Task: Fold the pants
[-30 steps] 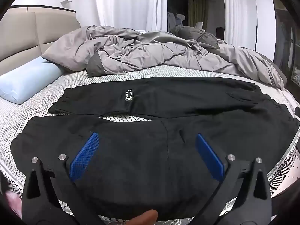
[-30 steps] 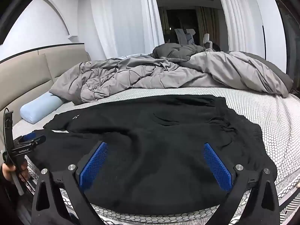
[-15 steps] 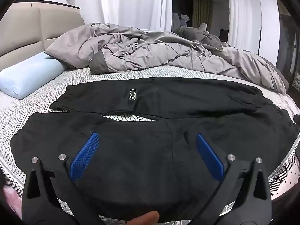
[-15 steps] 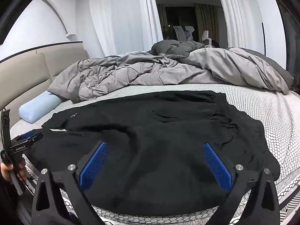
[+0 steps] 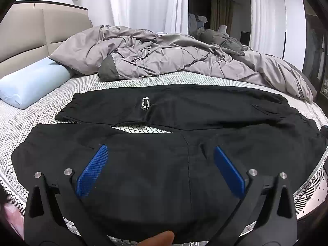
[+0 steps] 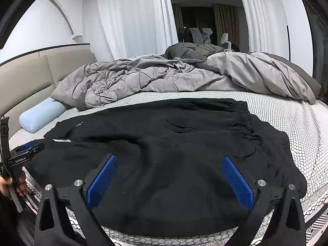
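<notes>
A bed (image 5: 131, 82) with a grey duvet (image 5: 174, 55) stands before white curtains (image 6: 133, 20). Black pants (image 5: 184, 135) lie flat under both released tongs, left (image 5: 161, 170) and right (image 6: 170, 181).

pants (image 5: 174, 164): 1 | pillow (image 5: 30, 84): 1 | duvet (image 5: 164, 55): 1 | grippers: 2 – left gripper (image 5: 160, 157), right gripper (image 6: 170, 168)

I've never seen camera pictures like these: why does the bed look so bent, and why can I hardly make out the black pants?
Left wrist view: the fisheye lens bows the bed and leaves black corners; the pants show few folds, only the label reads clearly. Right wrist view: same curving; the white curtains are bright against a dark doorway, and the pants sink into near-uniform black.
</notes>
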